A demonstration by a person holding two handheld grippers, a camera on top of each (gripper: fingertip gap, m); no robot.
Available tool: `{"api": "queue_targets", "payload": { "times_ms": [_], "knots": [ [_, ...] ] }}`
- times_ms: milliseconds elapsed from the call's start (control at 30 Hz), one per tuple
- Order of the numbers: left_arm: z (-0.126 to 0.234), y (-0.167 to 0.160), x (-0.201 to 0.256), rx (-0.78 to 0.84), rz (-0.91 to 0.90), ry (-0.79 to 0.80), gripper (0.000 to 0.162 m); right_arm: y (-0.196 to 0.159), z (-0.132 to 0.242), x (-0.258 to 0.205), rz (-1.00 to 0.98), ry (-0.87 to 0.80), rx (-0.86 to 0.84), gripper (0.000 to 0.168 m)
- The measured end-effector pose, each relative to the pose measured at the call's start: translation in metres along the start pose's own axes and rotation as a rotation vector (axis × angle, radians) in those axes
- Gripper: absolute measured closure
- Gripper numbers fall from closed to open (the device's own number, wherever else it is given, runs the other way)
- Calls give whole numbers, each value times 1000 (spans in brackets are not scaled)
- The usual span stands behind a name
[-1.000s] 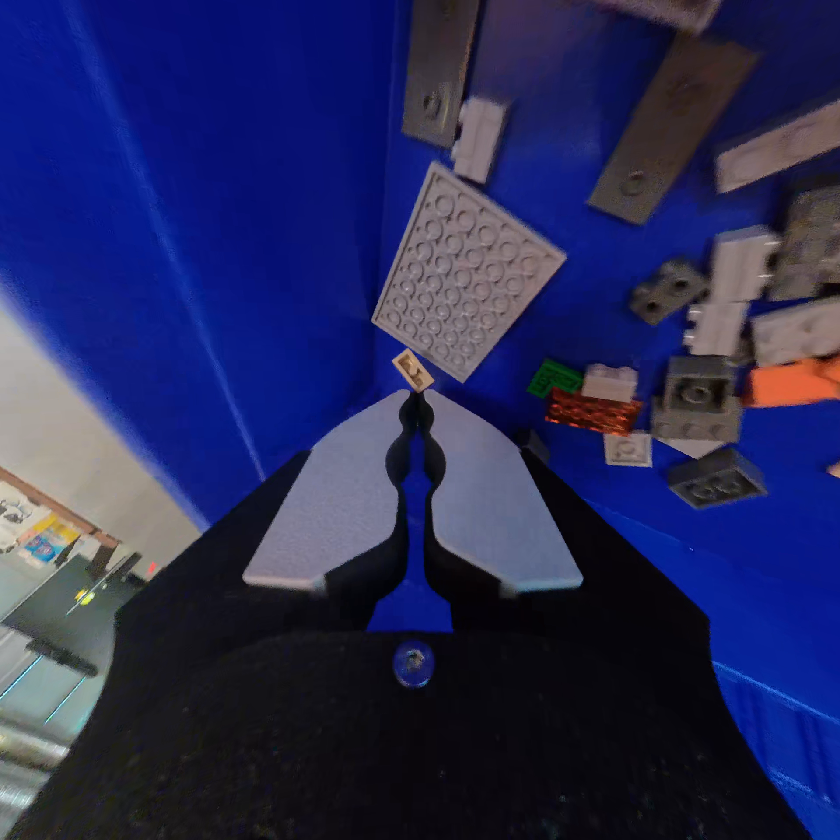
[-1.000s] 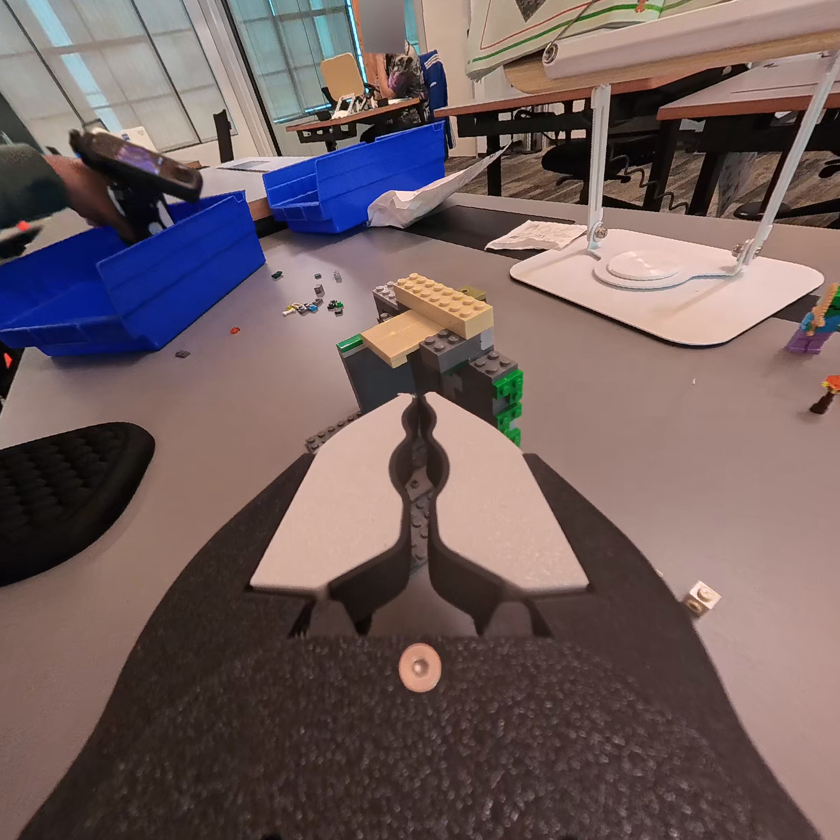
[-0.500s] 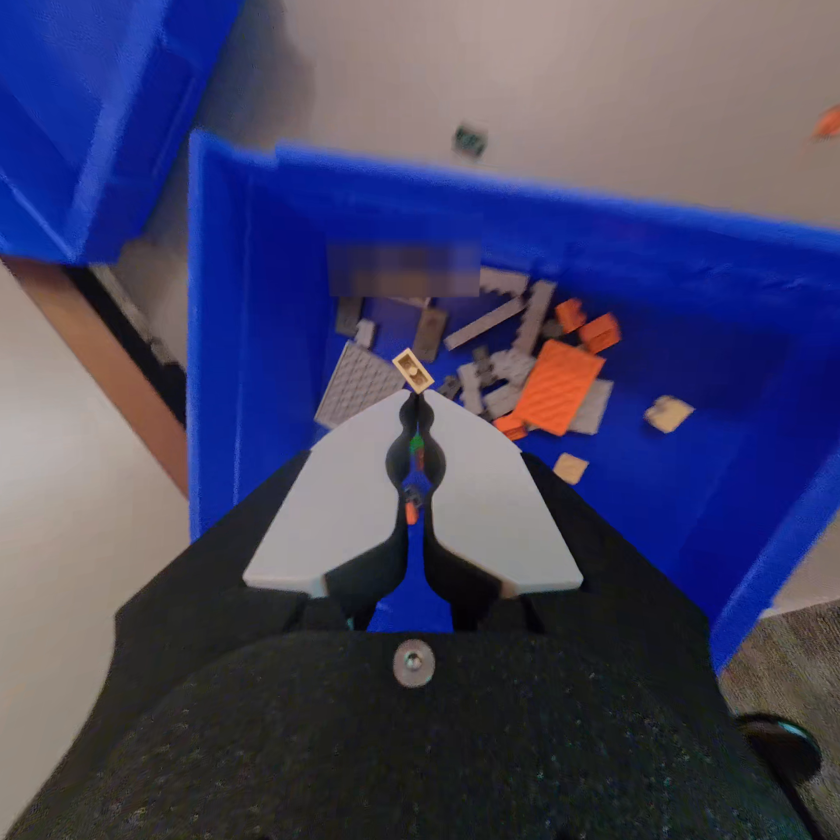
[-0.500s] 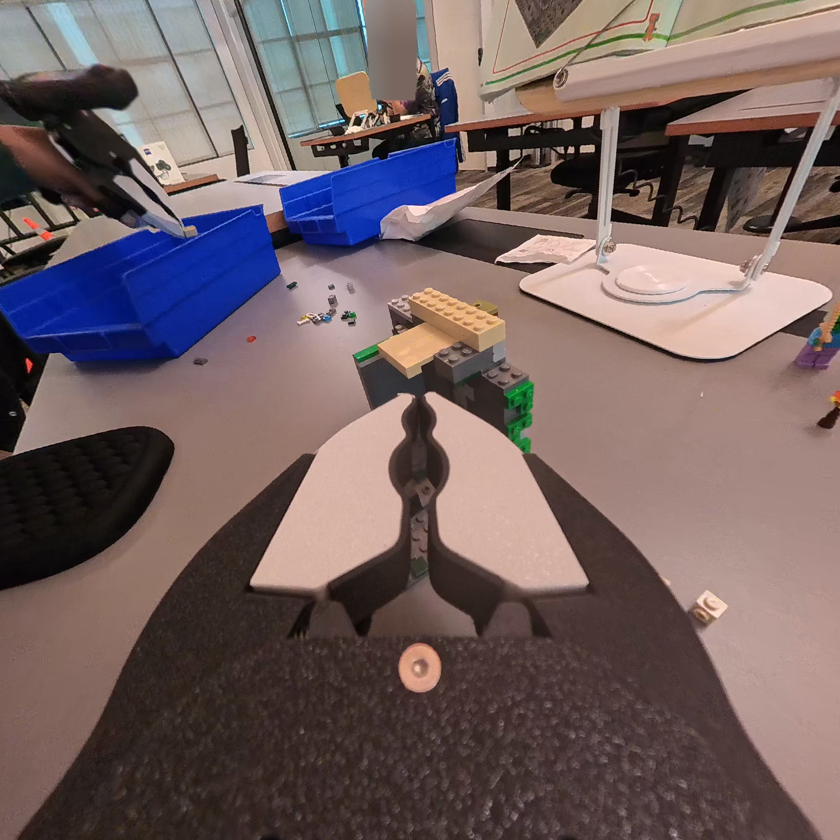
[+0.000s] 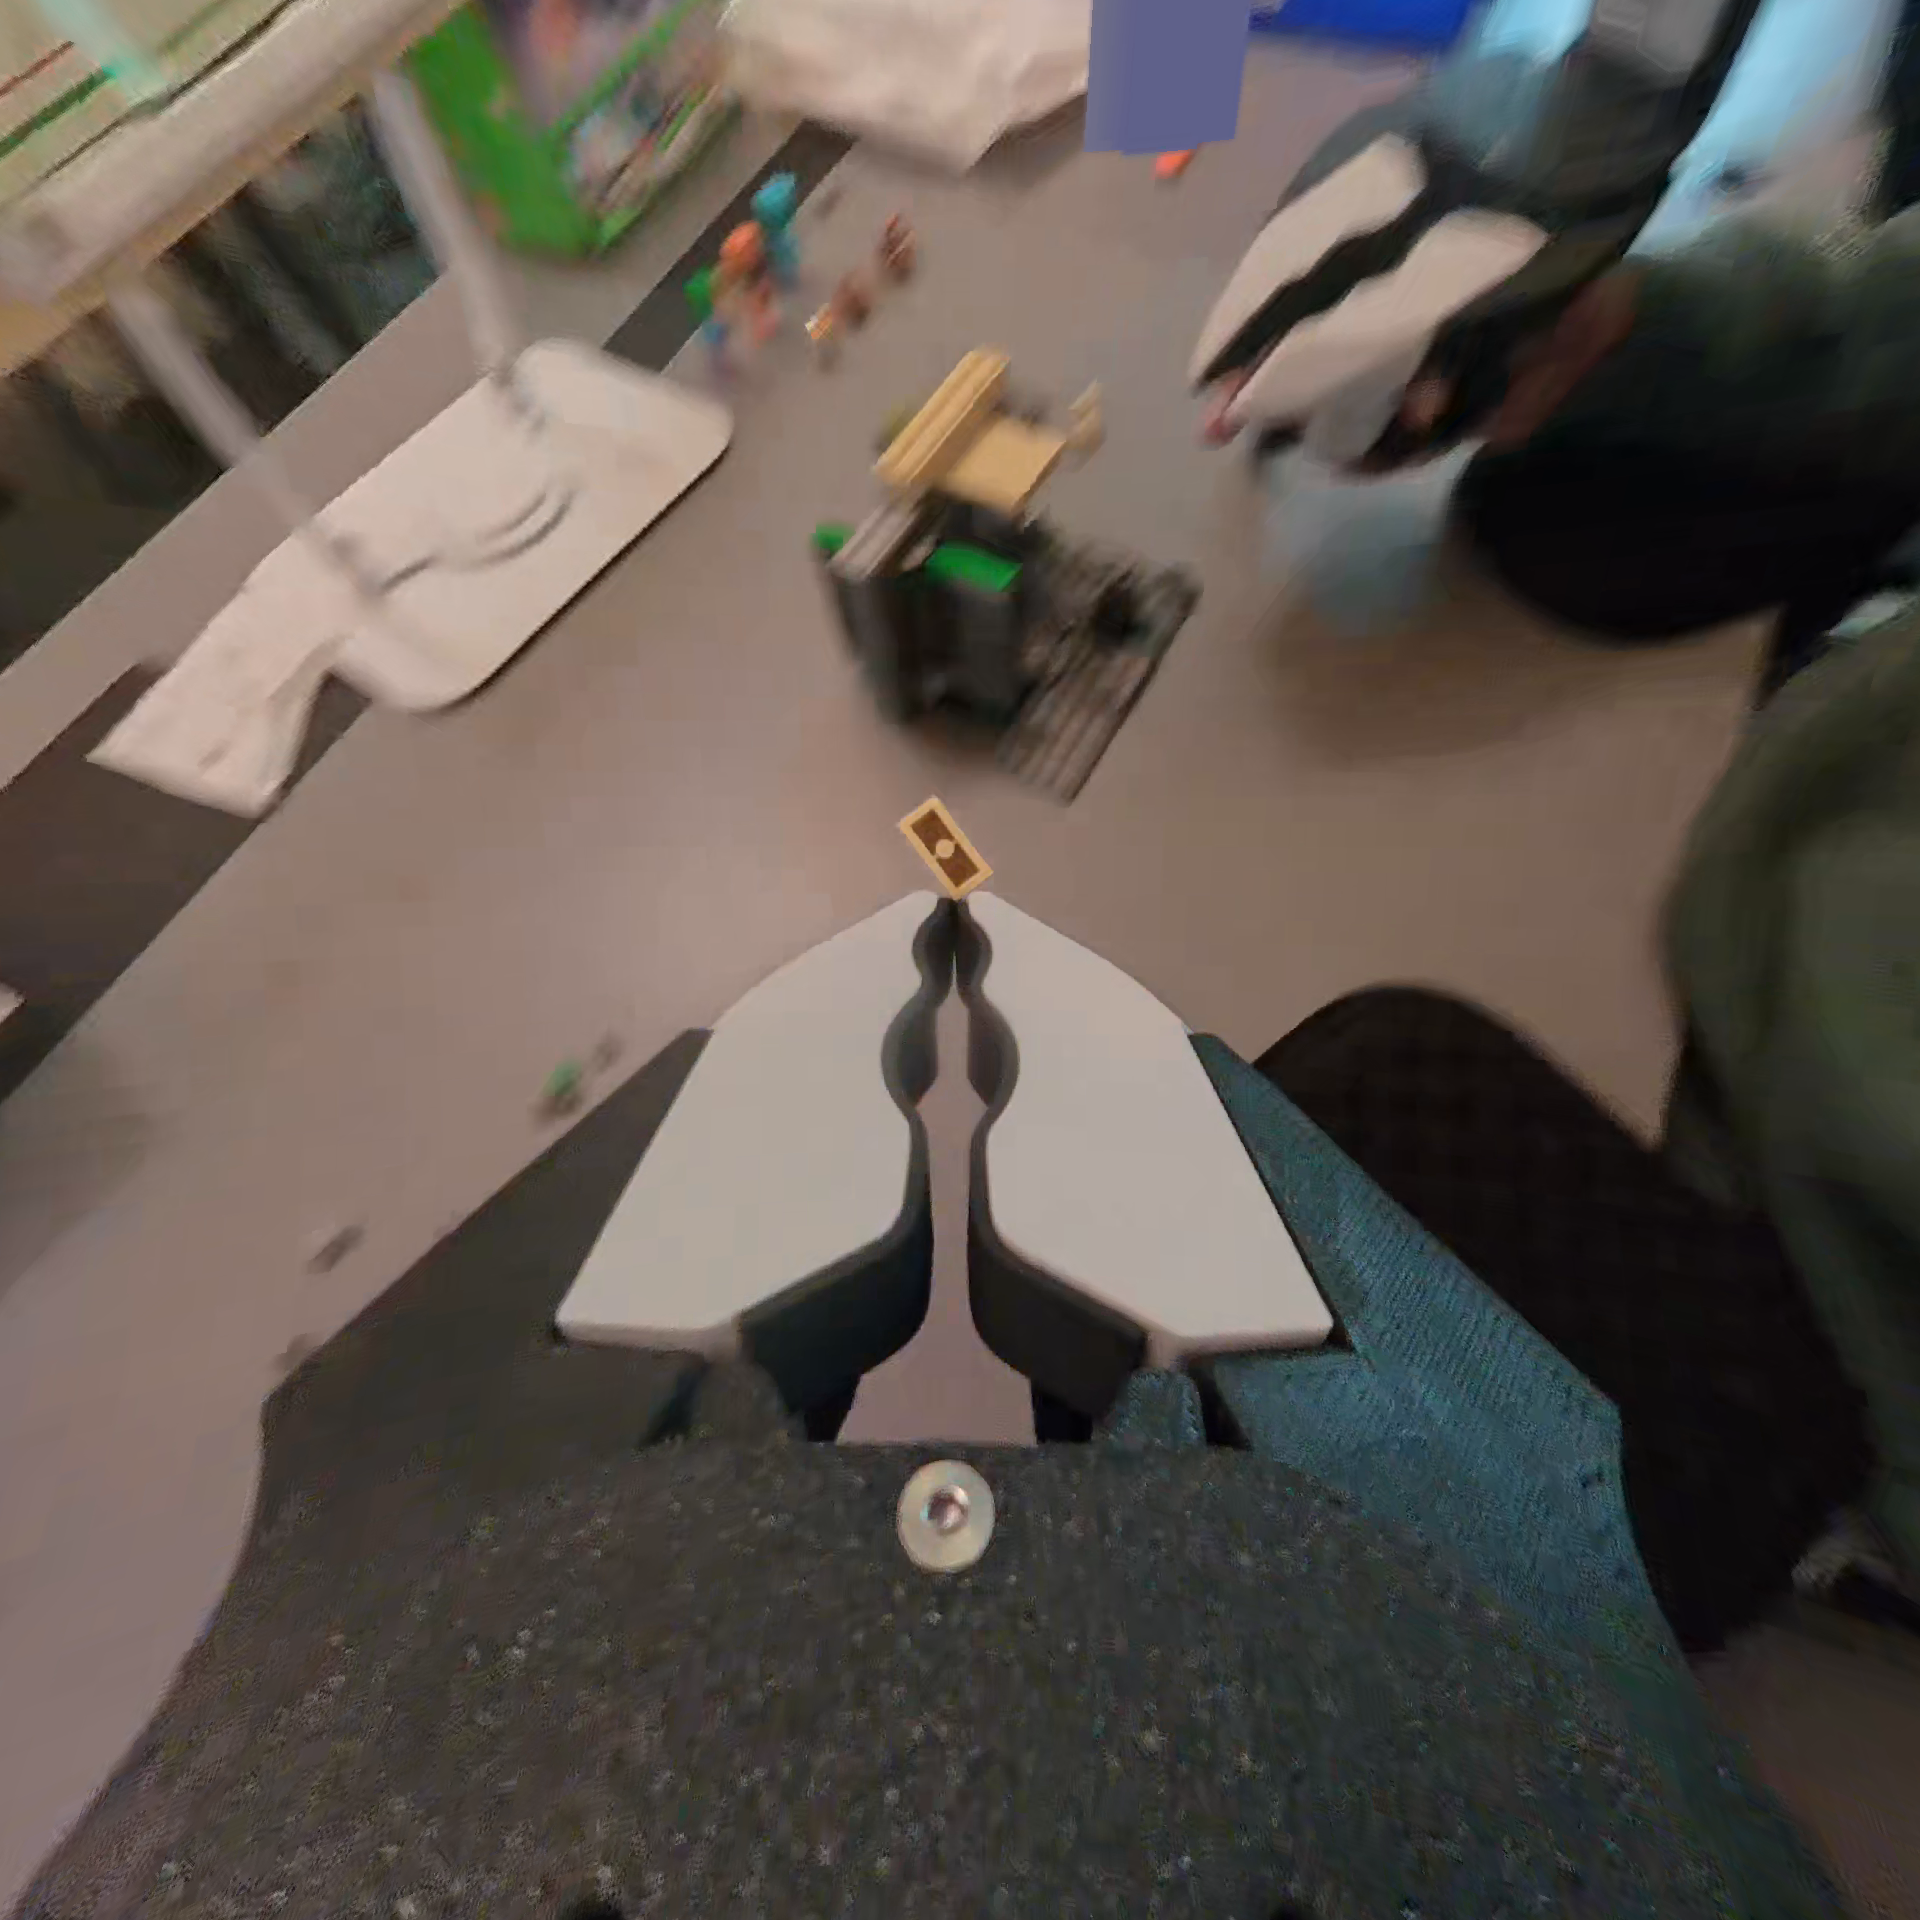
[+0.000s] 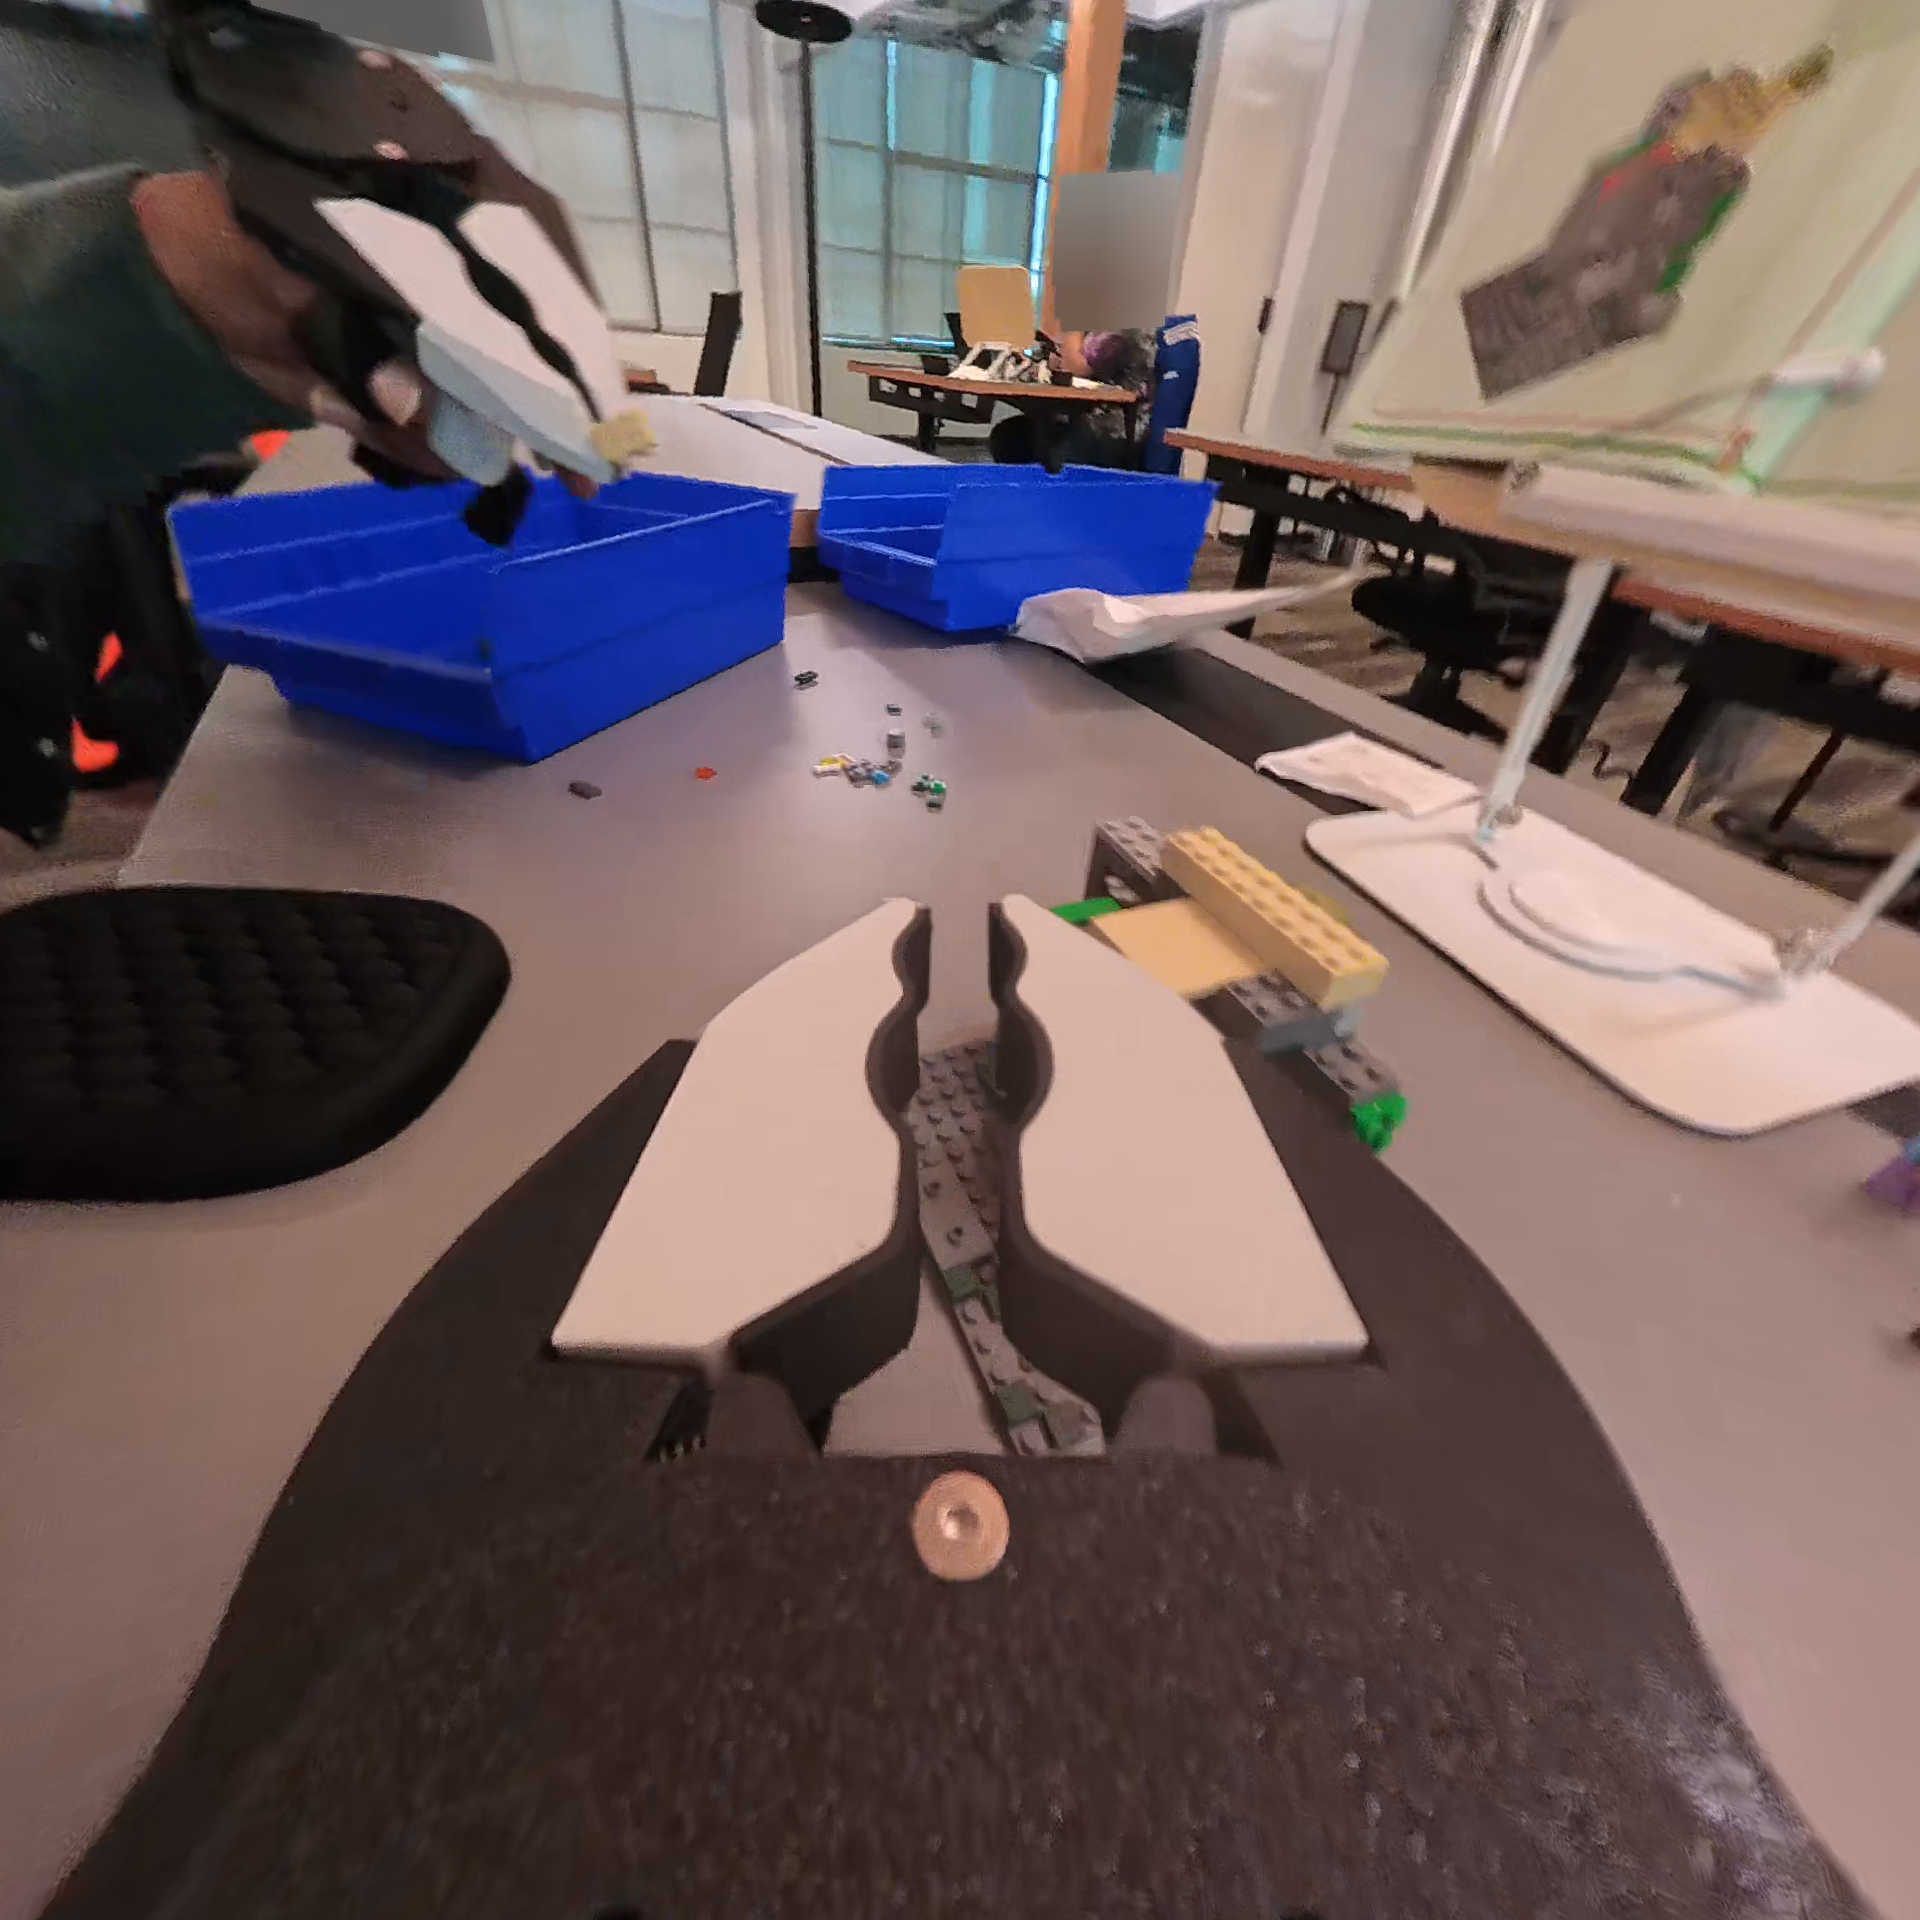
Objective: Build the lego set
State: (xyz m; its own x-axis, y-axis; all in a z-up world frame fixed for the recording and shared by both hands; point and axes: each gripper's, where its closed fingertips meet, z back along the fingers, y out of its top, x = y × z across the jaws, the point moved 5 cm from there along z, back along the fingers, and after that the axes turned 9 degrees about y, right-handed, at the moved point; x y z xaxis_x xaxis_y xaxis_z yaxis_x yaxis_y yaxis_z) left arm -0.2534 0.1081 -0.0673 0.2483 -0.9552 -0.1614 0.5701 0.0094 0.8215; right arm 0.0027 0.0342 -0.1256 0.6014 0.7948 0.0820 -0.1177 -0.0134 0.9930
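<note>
Pinching a small tan plate (image 5: 943, 861) by one corner, the left gripper (image 5: 953, 902) has its two grey fingers pressed together at the tips, in the air above the grey table (image 5: 644, 831). The plate shows its hollow underside with one round tube. From the right wrist view this same gripper is high at the left, over the near blue bin (image 6: 499, 613), with the tan piece at its tips.

The right gripper (image 6: 958, 909) is slightly apart at the tips and grips nothing. It hangs low above the dark grey baseplate (image 6: 961, 1174) of the lego build (image 6: 1236, 956), whose studs show in the gap between the fingers. The build stands near the middle of the table, with a long tan brick and a flat tan tile on top, dark grey walls and green bits at the side.

No writing can be read. The instruction sheet (image 6: 1621, 260) on the white stand (image 6: 1621, 966) shows only a blurred drawing, and the green box (image 5: 540, 135) far off is too smeared to read.

Between the left gripper and the build the table is bare. A black perforated pad (image 6: 218, 1029) lies at the near left edge, and loose small pieces (image 6: 883, 764) are scattered between the bin and the build. The white stand base lies just beside the build on its right. A second blue bin (image 6: 1008, 540) sits at the far edge beside crumpled white paper (image 6: 1143, 613).
</note>
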Motion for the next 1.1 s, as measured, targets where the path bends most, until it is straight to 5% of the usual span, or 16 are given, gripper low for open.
{"api": "queue_targets", "payload": {
  "times_ms": [233, 667, 933, 1100],
  "knots": [
    [-85, 38, 73, 223, 174, -367, 162, 21, -10, -42, 294, 26, -7, 148],
    [-131, 66, 108, 362, 377, -678, 162, 32, 11, -31, 125, 98, 87, 146],
    [-128, 66, 116, 385, 265, -635, 162, 32, 15, -28, -95, 240, 116, 153],
    [-131, 67, 106, 412, 93, -327, 158, 19, 18, -11, -290, 241, 7, 153]
  ]
}}
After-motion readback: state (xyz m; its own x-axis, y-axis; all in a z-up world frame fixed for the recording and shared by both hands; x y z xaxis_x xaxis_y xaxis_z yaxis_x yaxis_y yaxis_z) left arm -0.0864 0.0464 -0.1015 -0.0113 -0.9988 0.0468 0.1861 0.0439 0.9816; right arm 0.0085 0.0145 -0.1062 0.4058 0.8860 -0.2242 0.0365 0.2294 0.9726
